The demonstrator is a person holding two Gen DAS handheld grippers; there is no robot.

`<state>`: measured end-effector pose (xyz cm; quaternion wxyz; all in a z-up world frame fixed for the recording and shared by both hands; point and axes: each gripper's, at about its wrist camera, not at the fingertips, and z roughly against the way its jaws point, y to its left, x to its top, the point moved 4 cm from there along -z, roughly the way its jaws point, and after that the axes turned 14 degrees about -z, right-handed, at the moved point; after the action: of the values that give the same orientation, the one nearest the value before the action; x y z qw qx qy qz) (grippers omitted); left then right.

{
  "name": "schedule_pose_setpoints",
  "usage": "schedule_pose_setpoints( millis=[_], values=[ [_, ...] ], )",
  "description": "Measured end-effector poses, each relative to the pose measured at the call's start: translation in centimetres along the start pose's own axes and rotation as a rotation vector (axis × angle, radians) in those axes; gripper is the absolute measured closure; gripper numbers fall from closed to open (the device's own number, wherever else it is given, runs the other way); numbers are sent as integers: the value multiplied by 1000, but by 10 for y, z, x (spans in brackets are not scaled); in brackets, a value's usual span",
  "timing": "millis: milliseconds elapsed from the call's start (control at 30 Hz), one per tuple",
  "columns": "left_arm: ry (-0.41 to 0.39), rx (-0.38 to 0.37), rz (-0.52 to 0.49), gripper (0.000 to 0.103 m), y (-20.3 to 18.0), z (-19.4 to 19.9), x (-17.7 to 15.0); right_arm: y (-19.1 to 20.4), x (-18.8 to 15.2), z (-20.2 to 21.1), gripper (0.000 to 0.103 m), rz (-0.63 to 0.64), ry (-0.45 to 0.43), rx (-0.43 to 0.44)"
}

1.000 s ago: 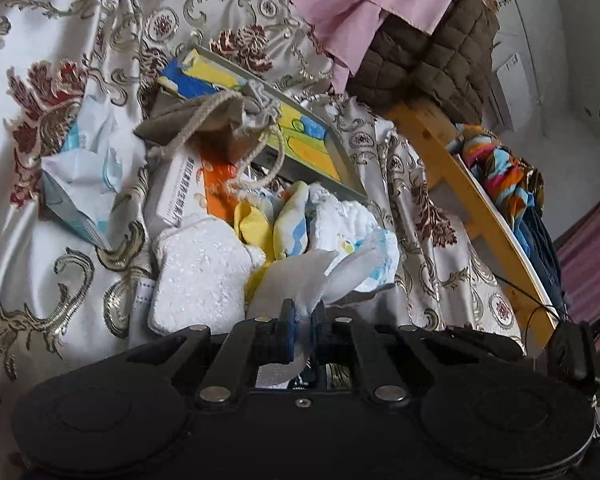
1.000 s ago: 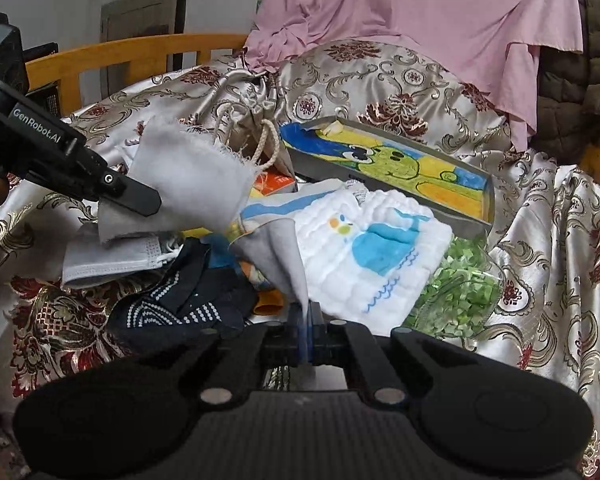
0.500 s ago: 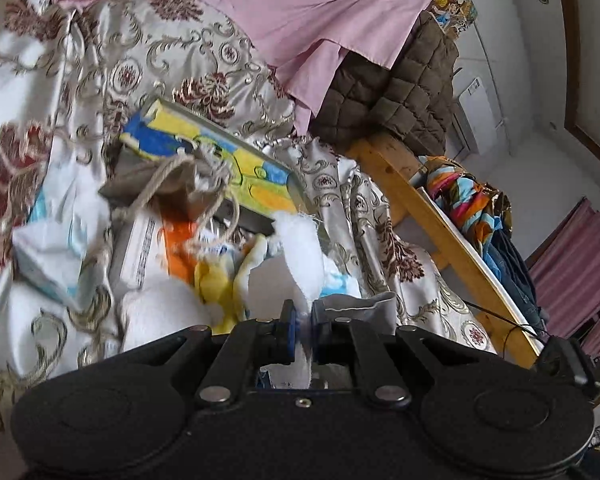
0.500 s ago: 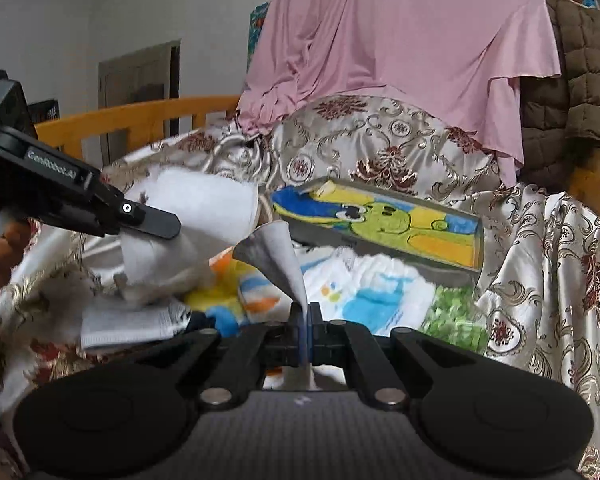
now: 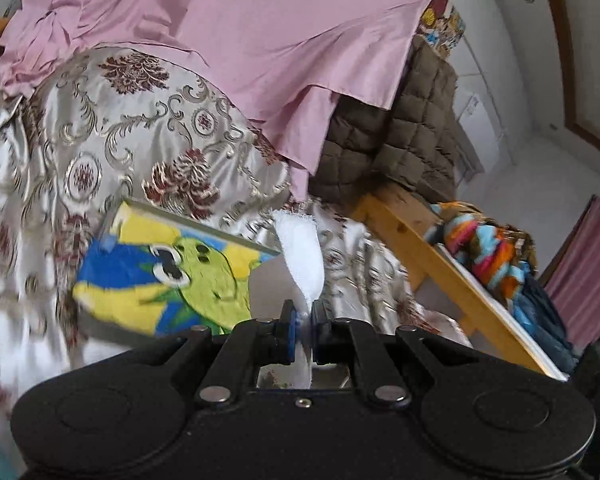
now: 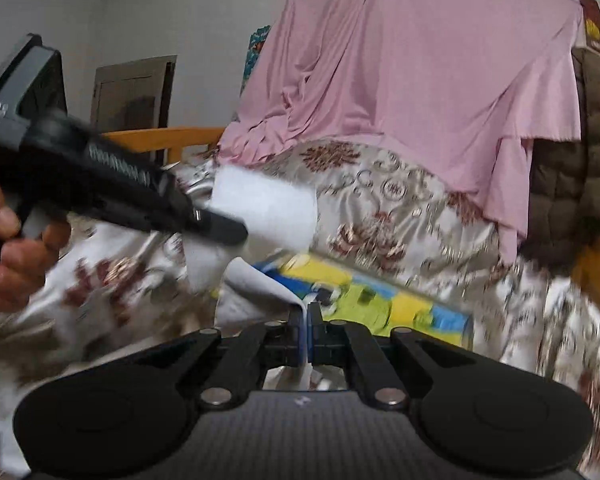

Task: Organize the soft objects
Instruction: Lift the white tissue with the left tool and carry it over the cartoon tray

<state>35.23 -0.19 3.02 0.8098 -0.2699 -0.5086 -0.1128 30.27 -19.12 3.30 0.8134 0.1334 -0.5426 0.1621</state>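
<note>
Both tools grip 1 white cloth [image 6: 266, 210], lifted clear of the brocade bedspread [image 5: 100, 128] and partly stretched between them. The left tool [image 5: 305, 334] pinches a strip that rises toward 12 o'clock in its own view; in the right wrist view it sits at 9 o'clock, held by a hand [image 6: 10, 248]. The right tool [image 6: 305, 330] is clamped on another edge that curls toward 10 o'clock. Behind lies a cartoon-print tray [image 5: 168, 276], with a pink sheet [image 6: 400, 80] draped at 12 o'clock. The step looks like spreading the cloth for folding; next, the 2 held edges probably need bringing together evenly, keeping tension.
</note>
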Motion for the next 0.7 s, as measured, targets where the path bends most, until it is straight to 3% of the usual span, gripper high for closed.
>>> schedule_pose_setpoints(
  millis=[267, 533, 700],
  values=[
    [69, 74, 58, 96, 41, -78, 12, -37, 38, -94, 101, -180, 37, -22],
    [200, 130, 123, 96, 66, -130, -5, -78, 26, -149, 101, -304, 124, -108],
    [282, 151, 93, 96, 64, -148, -14, -106, 20, -162, 101, -385, 179, -160]
  ],
)
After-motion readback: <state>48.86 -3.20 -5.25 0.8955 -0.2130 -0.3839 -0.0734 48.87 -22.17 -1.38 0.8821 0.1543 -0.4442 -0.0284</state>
